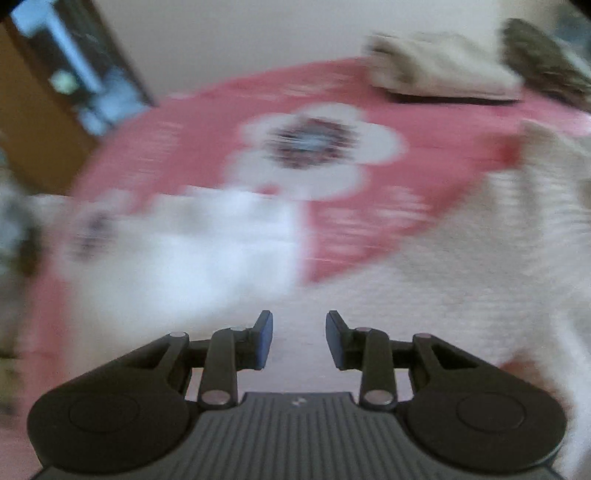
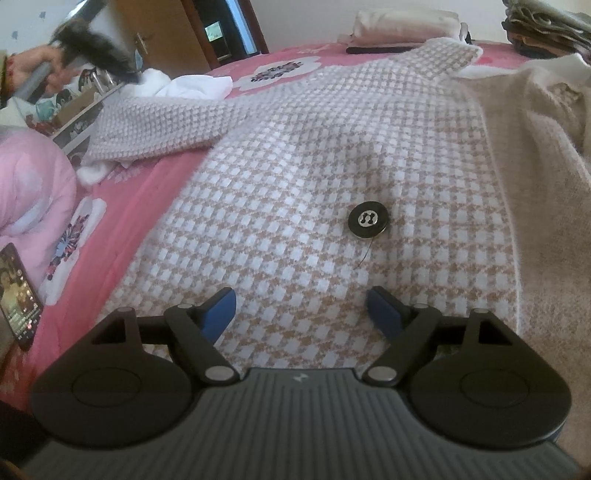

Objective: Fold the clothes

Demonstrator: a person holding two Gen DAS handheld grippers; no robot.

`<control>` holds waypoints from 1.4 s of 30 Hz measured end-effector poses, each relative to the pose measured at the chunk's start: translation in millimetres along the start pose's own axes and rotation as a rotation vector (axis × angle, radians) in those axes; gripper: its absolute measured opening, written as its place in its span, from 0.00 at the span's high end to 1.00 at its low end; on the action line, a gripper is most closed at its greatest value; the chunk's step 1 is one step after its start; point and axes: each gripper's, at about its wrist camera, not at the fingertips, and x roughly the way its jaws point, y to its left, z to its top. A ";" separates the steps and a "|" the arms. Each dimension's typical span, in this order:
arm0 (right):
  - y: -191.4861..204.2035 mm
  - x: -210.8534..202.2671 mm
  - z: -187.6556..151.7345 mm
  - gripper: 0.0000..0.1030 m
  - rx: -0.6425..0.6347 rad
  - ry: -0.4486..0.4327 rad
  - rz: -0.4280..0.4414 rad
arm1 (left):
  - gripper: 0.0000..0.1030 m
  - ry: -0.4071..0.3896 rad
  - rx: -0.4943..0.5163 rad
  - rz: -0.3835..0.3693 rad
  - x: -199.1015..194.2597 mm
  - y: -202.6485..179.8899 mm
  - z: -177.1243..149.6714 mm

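Observation:
A beige-and-white checked knit jacket (image 2: 295, 166) lies spread on the pink flowered bedsheet (image 2: 147, 192), a black button (image 2: 368, 220) on its front. One sleeve (image 2: 155, 125) is folded across to the left. My right gripper (image 2: 301, 295) hovers open over the jacket's near part, nothing between its fingers. In the blurred left wrist view my left gripper (image 1: 299, 321) is open and empty, low over the sheet, between a crumpled white garment (image 1: 184, 251) on the left and the checked jacket (image 1: 461, 258) on the right. A person's hand (image 2: 37, 70) shows at the far left.
Folded pale clothes (image 2: 402, 26) and a dark pile (image 2: 546, 26) sit at the bed's far end. A beige fleecy garment (image 2: 535, 166) lies along the jacket's right side. On the left are a pink quilt (image 2: 33, 192) and a lit phone (image 2: 18, 295).

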 end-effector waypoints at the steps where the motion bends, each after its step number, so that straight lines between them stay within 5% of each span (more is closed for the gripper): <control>1: 0.2 0.1 -0.2 0.23 0.000 -0.001 -0.003 | 0.67 0.006 0.006 -0.022 12.2 -13.1 -5.0; 3: 0.3 0.0 -0.6 0.23 0.002 -0.004 -0.005 | 0.68 0.014 0.028 -0.008 39.7 -32.8 -16.9; 5: -0.2 -0.6 -1.3 0.23 0.008 -0.009 -0.004 | 0.71 0.006 0.048 0.115 70.9 -35.4 -27.4; 10: -3.0 -2.3 -2.8 0.23 0.014 -0.020 0.009 | 0.82 -0.045 -0.151 0.127 72.0 -4.9 -31.3; 17: -9.3 -4.8 -3.8 0.23 0.047 -0.036 0.041 | 0.60 -0.175 -0.099 -0.010 43.3 -26.9 -9.2; 21: -13.4 -5.9 -4.3 0.24 0.086 -0.048 0.055 | 0.62 -0.176 -0.064 0.024 62.2 -44.3 0.5; 28: -17.0 -20.2 15.6 0.35 0.229 -0.046 -0.002 | 0.52 -0.326 0.047 -0.140 43.7 -97.0 19.7; 35: -38.4 -26.8 108.4 0.39 0.217 -0.224 -0.095 | 0.53 -0.363 0.090 -0.196 84.3 -164.0 57.8; 42: -129.7 41.6 215.2 0.24 0.363 -0.364 -0.175 | 0.50 -0.350 0.034 -0.205 131.4 -187.7 88.1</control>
